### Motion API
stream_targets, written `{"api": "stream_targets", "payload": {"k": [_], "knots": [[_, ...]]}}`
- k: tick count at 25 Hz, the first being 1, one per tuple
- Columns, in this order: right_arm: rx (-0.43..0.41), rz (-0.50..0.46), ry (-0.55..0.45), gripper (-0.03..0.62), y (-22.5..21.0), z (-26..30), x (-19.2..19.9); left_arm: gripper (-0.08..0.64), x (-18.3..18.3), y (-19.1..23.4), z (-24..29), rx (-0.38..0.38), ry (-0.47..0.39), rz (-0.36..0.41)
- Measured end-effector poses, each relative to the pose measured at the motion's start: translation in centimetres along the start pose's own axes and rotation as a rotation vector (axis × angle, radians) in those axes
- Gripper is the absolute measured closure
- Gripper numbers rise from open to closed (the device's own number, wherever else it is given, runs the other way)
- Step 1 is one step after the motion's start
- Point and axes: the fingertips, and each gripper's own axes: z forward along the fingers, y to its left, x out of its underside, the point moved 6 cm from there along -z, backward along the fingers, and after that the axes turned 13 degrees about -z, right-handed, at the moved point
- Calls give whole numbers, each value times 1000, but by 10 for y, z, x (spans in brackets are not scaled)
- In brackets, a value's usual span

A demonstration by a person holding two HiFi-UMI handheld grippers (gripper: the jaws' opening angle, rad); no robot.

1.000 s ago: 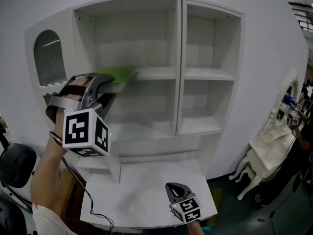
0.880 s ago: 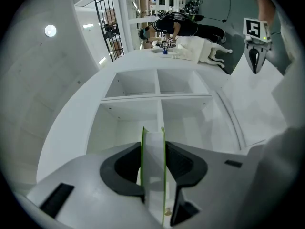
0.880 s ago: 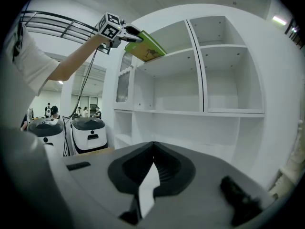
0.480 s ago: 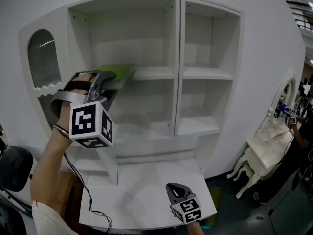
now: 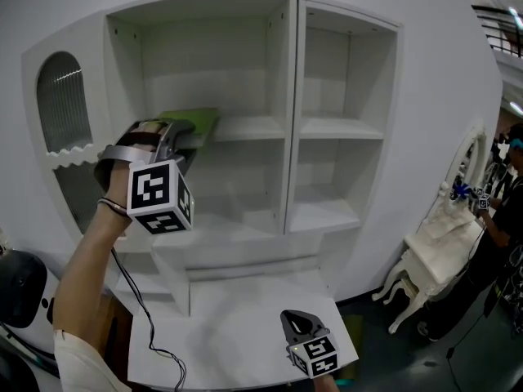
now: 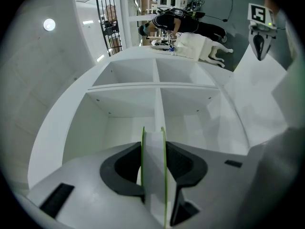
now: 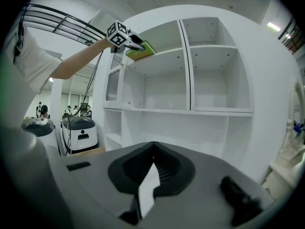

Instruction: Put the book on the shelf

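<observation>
A flat green book is clamped between the jaws of my left gripper, which is shut on it. The book's far end reaches over the middle board of the left column of the white shelf unit. In the left gripper view the book shows edge-on, white pages between green covers, pointing into the compartment. The right gripper view shows the book and the left gripper up at that board. My right gripper hangs low over the desk, shut, with nothing in it.
A white desk top juts out under the shelves. An arched niche is at the unit's left. A white bench and a person are at the right. A black round machine sits lower left.
My left gripper has carried the book further toward the left compartment and slightly higher in the picture. The right gripper has stayed where it was.
</observation>
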Motion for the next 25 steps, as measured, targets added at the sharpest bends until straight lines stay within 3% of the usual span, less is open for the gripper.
{"api": "stream_targets", "payload": {"k": [16, 25], "knots": [[89, 28, 43, 578, -18, -6, 12, 408, 17, 0, 48, 32, 21, -11], [97, 36, 44, 579, -17, -3, 14, 408, 17, 0, 51, 37, 15, -13]]}}
